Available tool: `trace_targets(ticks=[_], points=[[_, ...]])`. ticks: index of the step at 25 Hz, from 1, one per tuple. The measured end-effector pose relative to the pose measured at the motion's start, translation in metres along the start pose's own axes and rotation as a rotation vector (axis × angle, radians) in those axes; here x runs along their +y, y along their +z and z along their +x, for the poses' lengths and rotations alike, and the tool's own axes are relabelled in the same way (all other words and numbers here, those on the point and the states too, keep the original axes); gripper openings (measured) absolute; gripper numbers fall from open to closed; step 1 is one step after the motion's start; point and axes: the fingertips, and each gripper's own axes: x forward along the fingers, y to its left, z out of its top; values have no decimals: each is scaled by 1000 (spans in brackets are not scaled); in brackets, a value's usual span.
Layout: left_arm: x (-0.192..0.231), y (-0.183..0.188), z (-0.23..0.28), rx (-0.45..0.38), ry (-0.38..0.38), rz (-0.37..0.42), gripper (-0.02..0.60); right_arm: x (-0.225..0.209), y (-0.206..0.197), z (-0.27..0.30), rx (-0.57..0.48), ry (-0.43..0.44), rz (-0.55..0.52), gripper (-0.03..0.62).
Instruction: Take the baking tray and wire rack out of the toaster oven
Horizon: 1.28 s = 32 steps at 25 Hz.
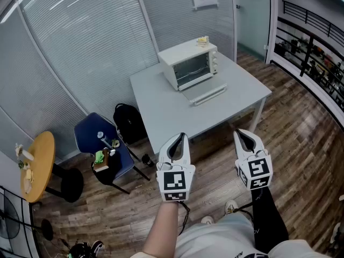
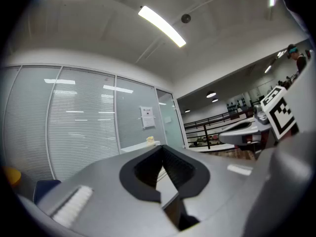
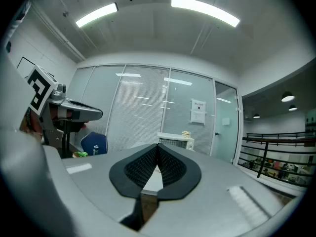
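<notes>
Glass walls hung with closed white blinds enclose an office room with a dark wood-plank floor (image 1: 301, 122). On it stands a pale grey square table (image 1: 177, 112), seen from above and some way off. At the table's far corner sits a boxy white toaster oven (image 1: 189, 63). Its glass door (image 1: 207, 94) is folded down flat onto the tabletop, most likely so the inside can be reached. The baking tray and wire rack are presumably inside the dark cavity, but from here neither can be made out clearly. In the foreground the person holds the left gripper (image 1: 180, 138) and the right gripper (image 1: 243, 136) side by side, level, aimed at the table and well short of its near edge. Each has its black ribbed jaws closed together on nothing, which suggests a resting carry ahead of any reach. Nothing has been taken out yet. A small pale yellow object (image 1: 202, 40) rests on the oven's roof.
</notes>
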Motion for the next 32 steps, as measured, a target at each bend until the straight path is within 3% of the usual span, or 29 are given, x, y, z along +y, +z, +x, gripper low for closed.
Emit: trace_targets(ticks=[13, 29, 32], points=[[-2, -3, -26, -3, -28, -8, 58, 25, 3, -19, 13, 0, -3, 3], [6, -12, -3, -20, -35, 0, 60, 13, -17, 0, 10, -60, 51, 12], [2, -16, 8, -19, -57, -9, 61, 6, -24, 8, 13, -47, 55, 40]])
